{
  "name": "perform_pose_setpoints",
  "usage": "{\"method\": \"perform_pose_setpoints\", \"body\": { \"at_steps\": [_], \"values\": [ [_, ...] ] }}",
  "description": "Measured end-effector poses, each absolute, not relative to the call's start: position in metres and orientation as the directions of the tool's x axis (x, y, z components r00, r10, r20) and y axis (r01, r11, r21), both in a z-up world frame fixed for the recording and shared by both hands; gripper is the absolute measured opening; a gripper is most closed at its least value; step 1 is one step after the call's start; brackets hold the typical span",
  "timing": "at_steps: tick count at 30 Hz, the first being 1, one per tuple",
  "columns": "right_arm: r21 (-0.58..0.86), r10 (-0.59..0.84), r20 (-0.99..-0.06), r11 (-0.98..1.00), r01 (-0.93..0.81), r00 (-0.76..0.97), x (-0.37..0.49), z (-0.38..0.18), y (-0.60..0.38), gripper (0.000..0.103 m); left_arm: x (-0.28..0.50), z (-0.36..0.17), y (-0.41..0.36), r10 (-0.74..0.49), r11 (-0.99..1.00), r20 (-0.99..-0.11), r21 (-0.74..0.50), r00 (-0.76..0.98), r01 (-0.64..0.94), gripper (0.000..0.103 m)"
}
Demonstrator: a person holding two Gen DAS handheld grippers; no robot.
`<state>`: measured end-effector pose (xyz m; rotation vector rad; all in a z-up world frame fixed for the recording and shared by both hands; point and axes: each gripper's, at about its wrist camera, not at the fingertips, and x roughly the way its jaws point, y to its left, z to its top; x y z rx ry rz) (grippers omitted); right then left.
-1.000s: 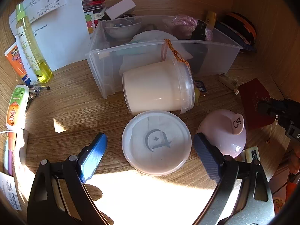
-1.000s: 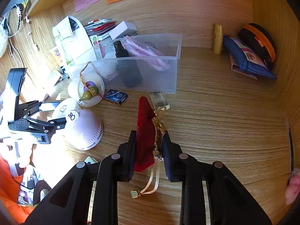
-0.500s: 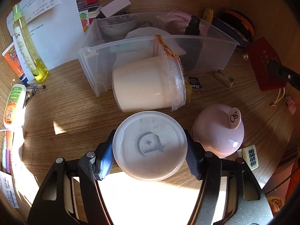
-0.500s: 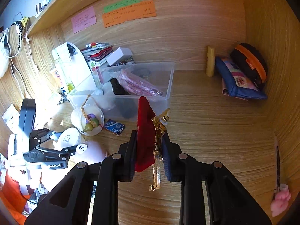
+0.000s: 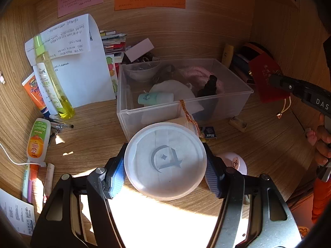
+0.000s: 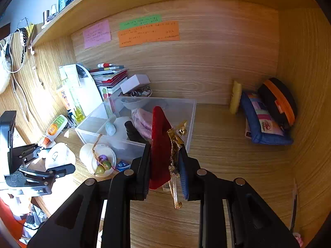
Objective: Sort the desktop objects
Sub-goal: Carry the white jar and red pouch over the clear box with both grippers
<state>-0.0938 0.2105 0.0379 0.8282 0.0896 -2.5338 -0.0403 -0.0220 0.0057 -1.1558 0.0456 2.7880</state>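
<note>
Biggest thing first: the clear plastic bin [image 5: 184, 95] sits mid-worktop [image 5: 258, 144] and already has a bowl, a pink knit thing, a dark bottle and a mint tube in it, so it looks like the drop spot for both loads.

The left tool [image 5: 165, 172] is clamped on the round white lid [image 5: 165, 161], one pad on each side of the rim. The lid looks held up off the worktop, its face with the moon logo turned to the camera, so its flat axis points back along the tool. It's round, so there's no real long axis. The cream tub [image 6: 98, 158] it probably belongs to lies on its side against the bin's front wall, mouth toward the right, with a beaded cord [image 6: 102, 162] spilling out of it.

The right tool [image 6: 164, 163] is squeezed shut on the red pouch [image 6: 160, 148], standing on edge between the pads, long axis running forward and up toward the bin, gold tassel [image 6: 174, 165] dangling below.

To do this step well, I'd keep the lid grip even across the diameter since a rim pinch can pop out sideways, and lower rather than drop. Bring the pouch over the free right end of the bin, tassel clear of the wall. I can't tell how much room is left there.
</note>
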Motion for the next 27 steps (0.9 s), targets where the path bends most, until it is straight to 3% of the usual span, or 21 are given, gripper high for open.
{"method": "perform_pose_setpoints", "body": {
  "at_steps": [10, 27],
  "values": [
    [0.059, -0.413, -0.568, -0.883, 0.466, -0.712, -0.132, 0.049, 0.189, 0.021, -0.074, 0.042, -0.033, 0.092, -0.995, -0.652, -0.027, -0.753, -0.098, 0.065],
    [0.026, -0.383, -0.603, -0.886, 0.463, -0.7, -0.199, 0.04, 0.154, 0.021, -0.177, 0.032, -0.029, 0.091, -0.996, -0.699, -0.049, -0.709, -0.079, 0.065]
  ]
}}
